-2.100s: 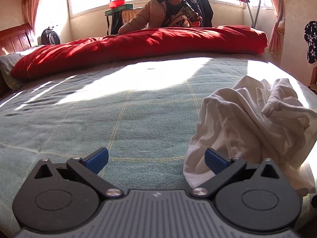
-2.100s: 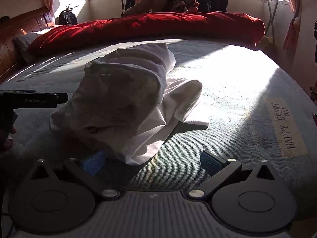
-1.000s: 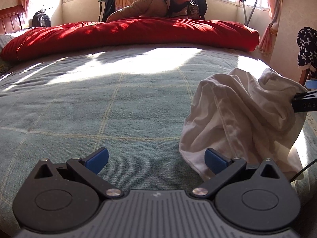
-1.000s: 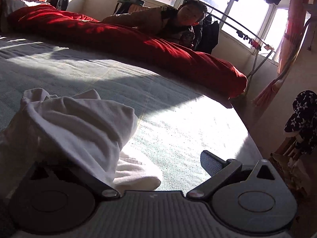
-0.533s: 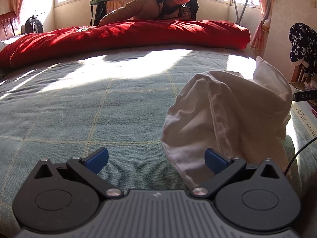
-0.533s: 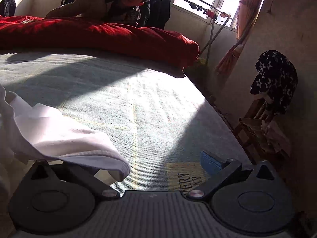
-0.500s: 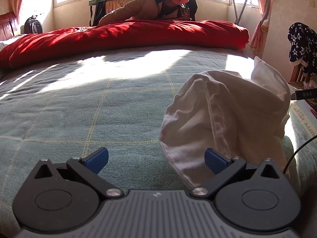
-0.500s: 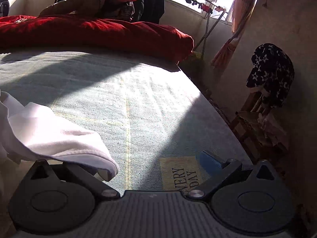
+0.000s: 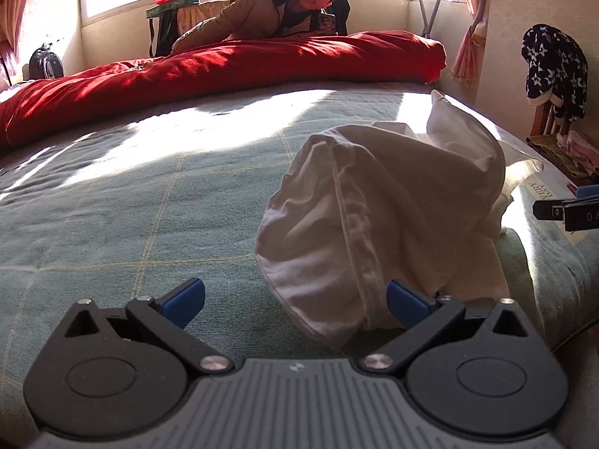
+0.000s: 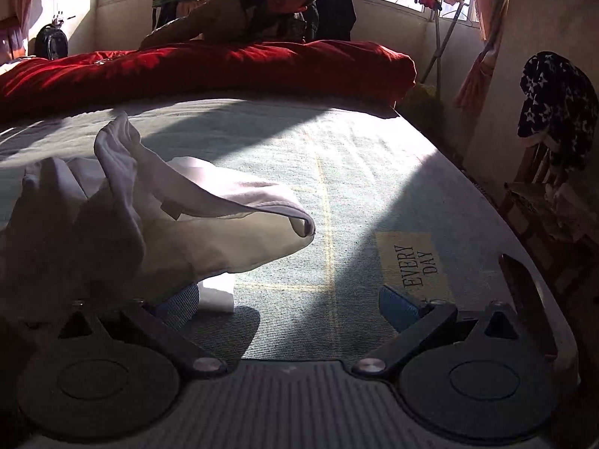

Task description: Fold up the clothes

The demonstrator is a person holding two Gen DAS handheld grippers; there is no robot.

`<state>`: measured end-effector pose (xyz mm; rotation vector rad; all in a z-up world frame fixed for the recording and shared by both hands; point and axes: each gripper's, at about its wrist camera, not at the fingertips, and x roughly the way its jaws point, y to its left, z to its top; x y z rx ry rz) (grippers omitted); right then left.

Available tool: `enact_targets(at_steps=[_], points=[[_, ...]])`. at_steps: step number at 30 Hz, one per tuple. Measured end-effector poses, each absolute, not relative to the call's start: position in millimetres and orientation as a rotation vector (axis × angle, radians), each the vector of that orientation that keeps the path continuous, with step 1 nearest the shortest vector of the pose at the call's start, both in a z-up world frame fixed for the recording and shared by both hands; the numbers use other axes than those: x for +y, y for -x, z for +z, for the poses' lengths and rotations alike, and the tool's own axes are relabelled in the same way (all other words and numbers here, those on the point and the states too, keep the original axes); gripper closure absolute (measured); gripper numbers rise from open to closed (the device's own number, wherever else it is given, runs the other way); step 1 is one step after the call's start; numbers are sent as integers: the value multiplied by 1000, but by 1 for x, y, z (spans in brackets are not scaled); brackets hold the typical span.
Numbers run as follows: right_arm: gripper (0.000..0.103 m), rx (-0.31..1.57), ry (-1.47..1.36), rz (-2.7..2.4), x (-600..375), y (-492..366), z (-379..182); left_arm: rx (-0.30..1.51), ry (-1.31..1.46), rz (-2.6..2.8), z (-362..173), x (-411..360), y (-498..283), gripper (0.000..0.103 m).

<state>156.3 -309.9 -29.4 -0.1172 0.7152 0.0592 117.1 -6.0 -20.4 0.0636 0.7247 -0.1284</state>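
A crumpled white garment (image 9: 378, 205) lies heaped on the green checked bedspread (image 9: 131, 202). My left gripper (image 9: 295, 299) is open just in front of it; the cloth's lower hem droops between the blue pads and against the right pad (image 9: 406, 301). In the right wrist view the same white garment (image 10: 157, 217) bulges up at the left and covers my right gripper's left finger. My right gripper (image 10: 288, 305) is open, its right pad (image 10: 397, 308) bare over the bedspread (image 10: 337, 172). The right gripper's black body (image 9: 569, 213) shows at the right edge of the left wrist view.
A rolled red duvet (image 9: 224, 71) runs along the far side of the bed, with a person (image 9: 284, 11) leaning on it. The bed's right edge is near; beyond it stands a chair (image 9: 554, 104) draped with starred clothing. A cream label (image 10: 411, 262) is sewn near that edge.
The right gripper has swung back left, so the garment fills more of its left side and rises higher. The heap sits nearer the middle of the left wrist view. Both stay open.
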Motion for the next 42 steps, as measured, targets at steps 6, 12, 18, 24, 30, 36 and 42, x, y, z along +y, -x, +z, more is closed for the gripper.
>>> enact_targets(at_steps=[6, 12, 18, 24, 30, 36, 42], points=[[0, 693, 115, 112, -296, -141, -18, 712, -68, -134, -16, -8, -109, 0], [0, 688, 121, 140, -287, -131, -13, 705, -66, -139, -15, -7, -104, 0], [0, 689, 125, 166, -279, -121, -10, 687, -84, -168, -12, -12, -108, 0], [0, 720, 122, 183, -278, -115, -20, 664, -150, -228, -13, -38, -118, 0], [0, 727, 101, 200, -285, -115, -22, 644, -262, -218, -22, -68, -134, 0], [0, 742, 63, 207, -294, -120, -31, 610, -312, -232, -20, -88, -138, 0], [0, 773, 16, 210, -303, -130, -43, 526, -484, -263, -27, -128, -134, 0]])
